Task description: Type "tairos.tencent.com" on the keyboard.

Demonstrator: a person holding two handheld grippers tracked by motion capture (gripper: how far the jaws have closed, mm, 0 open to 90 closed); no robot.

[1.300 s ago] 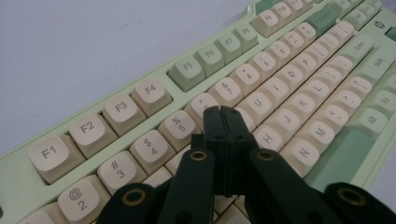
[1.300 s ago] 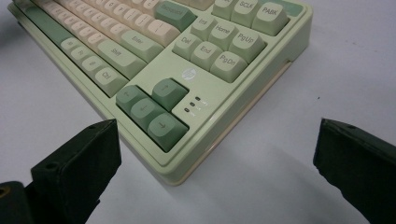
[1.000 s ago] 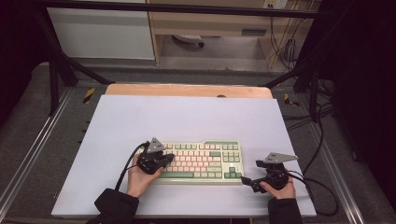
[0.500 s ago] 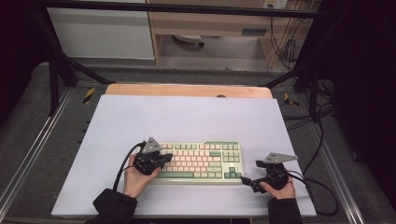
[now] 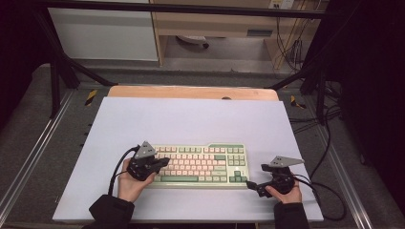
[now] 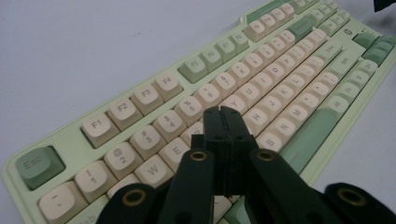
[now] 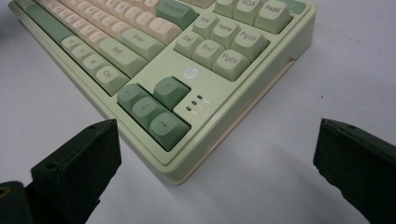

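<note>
The green-and-cream keyboard (image 5: 198, 165) lies flat on the pale surface (image 5: 191, 119), near the person's edge, squarely between both hands. The left hand-held gripper (image 6: 223, 114) has its jaws pressed together, gripping nothing, tips poised over the letter rows near the keyboard's left end. The right hand-held gripper (image 7: 217, 149) sits just off the keyboard's near right corner, by the arrow keys (image 7: 154, 109), jaws spread wide and empty.

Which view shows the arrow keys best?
The right gripper view: the arrow keys sit close and sharp on the keyboard's near corner, between the open right gripper's jaws. The high view shows them small; the left gripper view shows them far off and blurred.
</note>
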